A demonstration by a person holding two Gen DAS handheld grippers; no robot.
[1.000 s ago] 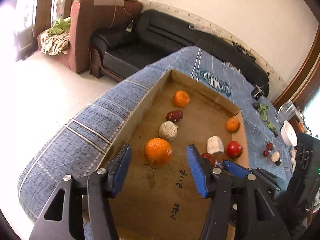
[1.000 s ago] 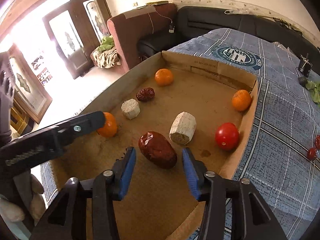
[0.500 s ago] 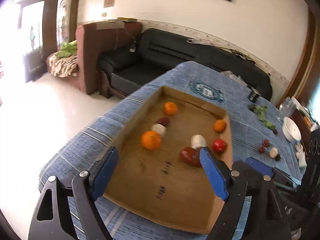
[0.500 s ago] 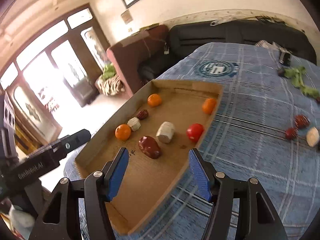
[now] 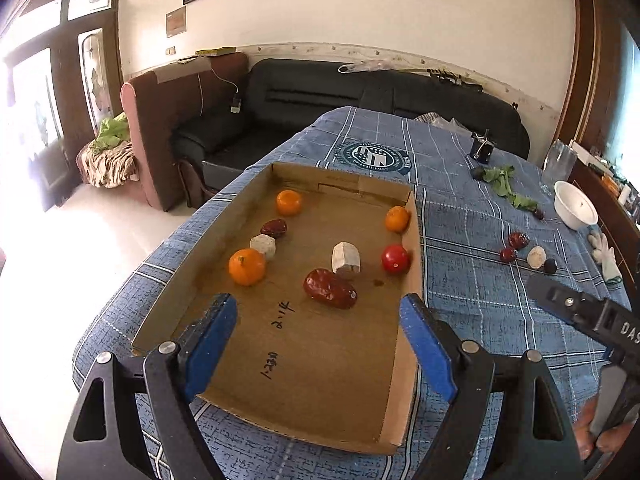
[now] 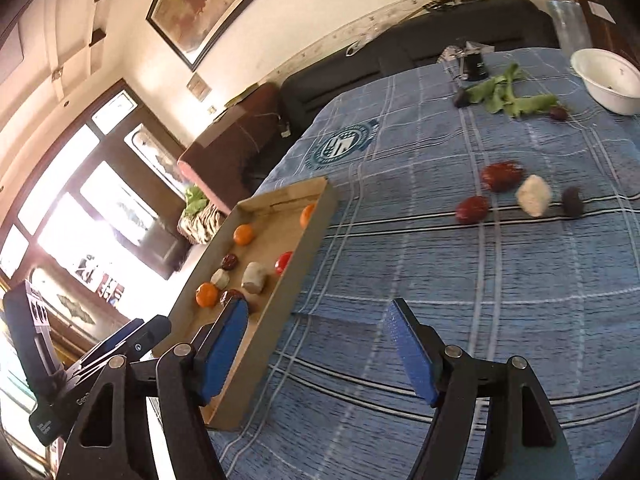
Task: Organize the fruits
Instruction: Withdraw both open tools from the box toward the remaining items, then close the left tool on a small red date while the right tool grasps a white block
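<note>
The shallow cardboard tray point(image 5: 414, 240) lies on the blue checked cloth of the bench point(image 5: 472, 216) and holds seven pieces in two loose rows. Along its left side sit an orange point(image 5: 247, 266), a pale chunk point(image 5: 263, 245), a small dark red date point(image 5: 274, 228) and a second orange point(image 5: 289, 202) near the far wall. Along the right side lie a large red date point(image 5: 330, 289), a pale wedge point(image 5: 345, 258), a red tomato point(image 5: 395, 258) and a small orange point(image 5: 397, 219) in the far corner.

Out on the cloth, well apart from the tray, is a small cluster: two red dates point(image 6: 502, 176), a pale piece point(image 6: 534, 195) and a dark round fruit point(image 6: 572, 201), possibly a plum. A white bowl point(image 6: 612, 92) stands at the far right edge; its inside looks nearly bare from here.

The left claw point(image 5: 320, 344) is spread wide over the near end of the tray, holding nothing. The right claw point(image 6: 316, 344) is opening, empty, over the tray's right wall and the bare cloth.
</note>
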